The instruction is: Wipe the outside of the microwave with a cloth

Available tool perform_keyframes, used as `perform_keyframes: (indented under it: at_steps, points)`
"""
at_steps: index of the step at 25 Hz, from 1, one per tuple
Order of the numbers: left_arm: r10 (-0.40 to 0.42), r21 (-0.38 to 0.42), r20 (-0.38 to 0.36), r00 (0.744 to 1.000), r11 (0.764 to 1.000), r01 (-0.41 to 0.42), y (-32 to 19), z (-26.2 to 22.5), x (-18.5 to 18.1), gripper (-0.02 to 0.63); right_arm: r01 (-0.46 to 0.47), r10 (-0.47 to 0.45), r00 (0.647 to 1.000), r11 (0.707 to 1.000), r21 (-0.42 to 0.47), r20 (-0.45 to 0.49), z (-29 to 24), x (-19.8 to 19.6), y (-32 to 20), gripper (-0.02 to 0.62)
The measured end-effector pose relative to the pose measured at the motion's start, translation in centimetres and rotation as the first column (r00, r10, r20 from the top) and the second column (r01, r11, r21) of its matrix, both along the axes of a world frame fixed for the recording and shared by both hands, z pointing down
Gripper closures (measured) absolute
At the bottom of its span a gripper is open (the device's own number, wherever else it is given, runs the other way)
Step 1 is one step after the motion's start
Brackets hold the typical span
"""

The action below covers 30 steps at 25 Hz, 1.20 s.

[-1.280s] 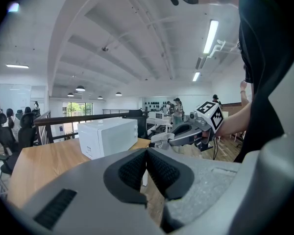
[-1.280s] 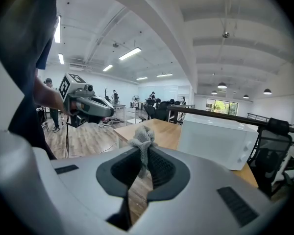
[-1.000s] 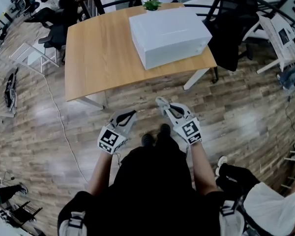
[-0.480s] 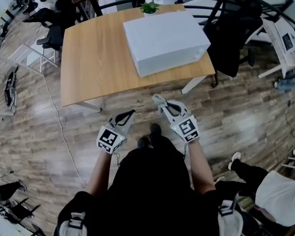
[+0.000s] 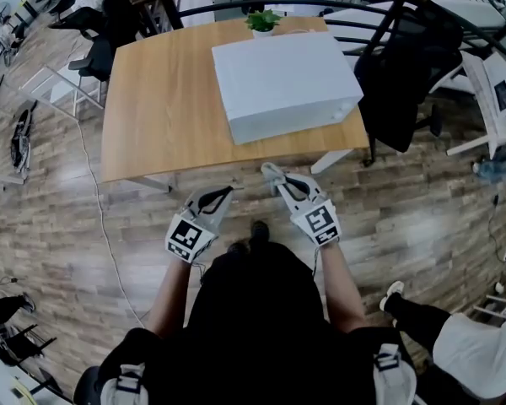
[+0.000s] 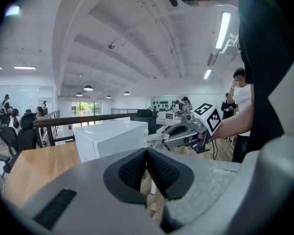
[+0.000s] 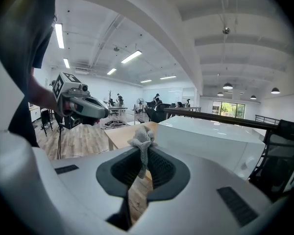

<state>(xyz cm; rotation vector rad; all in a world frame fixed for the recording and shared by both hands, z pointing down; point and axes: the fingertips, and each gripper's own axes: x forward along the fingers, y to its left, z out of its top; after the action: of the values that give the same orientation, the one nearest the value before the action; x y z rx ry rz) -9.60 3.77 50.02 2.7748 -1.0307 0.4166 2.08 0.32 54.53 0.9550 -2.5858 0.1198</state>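
Head view: the person stands on the wood floor [image 5: 59,218] just short of the desk [image 5: 160,99]. Both grippers are held up in front of the body and aimed at the white microwave [image 5: 287,78], which sits on the far right part of the desk, just near of a small potted plant [image 5: 262,19]. Neither gripper touches it.

The right gripper [image 5: 278,180] has its jaws clamped on a small grey cloth [image 7: 141,140], and a bunched tuft pokes out past the tips. That hold looks deliberate, since the soft tuft would meet the casing before the hard jaws do.

The left gripper [image 5: 224,195] has its jaws pressed together on nothing. It seems to be kept spare, perhaps to steady the microwave.

Wiping has not started, and the next move likely calls for a reach across the desk's near edge.
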Motion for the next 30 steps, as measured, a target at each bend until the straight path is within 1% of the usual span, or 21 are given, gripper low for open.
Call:
perform_keyframes:
  at_steps: [5, 8, 10, 13, 16, 19, 23, 25, 27, 30]
  points:
    - [-0.035, 0.044, 0.014, 0.999, 0.998, 0.034, -1.4, -0.4, 0.6, 0.603, 0.037, -0.037, 0.999, 0.999, 0.007, 0.008, 0.6, 0.3, -1.7, 0.566]
    - [-0.068, 0.014, 0.001, 0.998, 0.998, 0.068, -1.5, -0.5, 1.2, 0.603, 0.062, -0.063, 0.998, 0.998, 0.014, 0.016, 1.0, 0.3, -2.2, 0.566]
    - [-0.073, 0.023, 0.002, 0.997, 0.997, 0.073, -1.6, -0.7, 1.5, 0.603, 0.068, -0.068, 0.997, 0.998, 0.001, 0.025, 1.3, 0.0, -2.4, 0.566]
    - [-0.084, 0.03, 0.014, 0.996, 0.996, 0.083, -2.0, -0.9, 1.2, 0.603, 0.082, -0.082, 0.996, 0.997, 0.005, 0.035, 1.2, -0.8, -3.1, 0.566]
    - [-0.1, 0.019, 0.017, 0.995, 0.995, 0.099, -2.2, -0.7, 0.7, 0.603, 0.089, -0.089, 0.995, 0.996, 0.015, 0.036, 1.1, -1.5, -4.0, 0.566]
    - [-0.091, 0.043, 0.026, 0.995, 0.995, 0.09, -2.5, -0.4, 0.5, 0.603, 0.088, -0.089, 0.996, 0.996, 0.023, 0.032, 1.3, -1.7, -4.8, 0.566]
    - [-0.105, 0.0, 0.019, 0.994, 0.994, 0.105, -2.8, -0.3, 0.5, 0.603, 0.083, -0.084, 0.996, 0.996, 0.026, 0.02, 1.7, -2.0, -6.0, 0.566]
    - [-0.103, 0.012, 0.026, 0.994, 0.995, 0.103, -3.1, -0.4, 0.4, 0.603, 0.089, -0.089, 0.996, 0.996, 0.026, 0.021, 1.9, -2.5, -6.6, 0.566]
    - [-0.098, 0.022, 0.033, 0.995, 0.995, 0.098, -3.4, -0.4, 0.4, 0.603, 0.106, -0.107, 0.994, 0.993, 0.044, 0.018, 2.0, -3.0, -7.2, 0.566]
    - [-0.113, -0.004, 0.026, 0.993, 0.994, 0.113, -3.5, 0.0, -0.2, 0.603, 0.117, -0.118, 0.993, 0.991, 0.06, 0.009, 2.1, -4.0, -8.1, 0.566]
